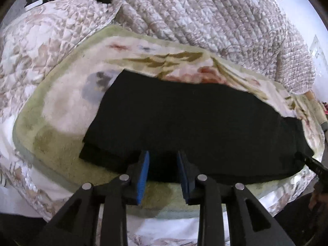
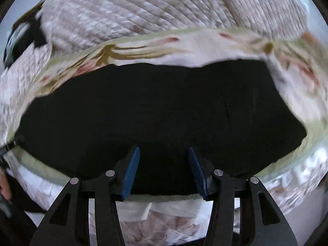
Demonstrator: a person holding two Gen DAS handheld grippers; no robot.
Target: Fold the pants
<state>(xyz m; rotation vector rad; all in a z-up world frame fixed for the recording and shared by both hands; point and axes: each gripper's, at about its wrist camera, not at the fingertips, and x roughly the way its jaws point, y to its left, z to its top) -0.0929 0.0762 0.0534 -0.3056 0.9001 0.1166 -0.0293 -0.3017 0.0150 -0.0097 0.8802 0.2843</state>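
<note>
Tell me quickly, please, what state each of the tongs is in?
Left tongs: open, holding nothing, at the near edge of the pants.
Right tongs: open, holding nothing.

— What do the pants point(image 1: 194, 123) look like?
— Black, soft fabric, folded into a long flat stack with layers showing at the left end.
— Where do they lie?
— Spread flat on the floral blanket point(image 1: 61, 110) on the bed, lengthwise along its near edge, reaching almost to that edge.

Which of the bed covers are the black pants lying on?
The fluffy green-edged floral blanket holds the black pants; the quilted covers sit behind, untouched by them.
</note>
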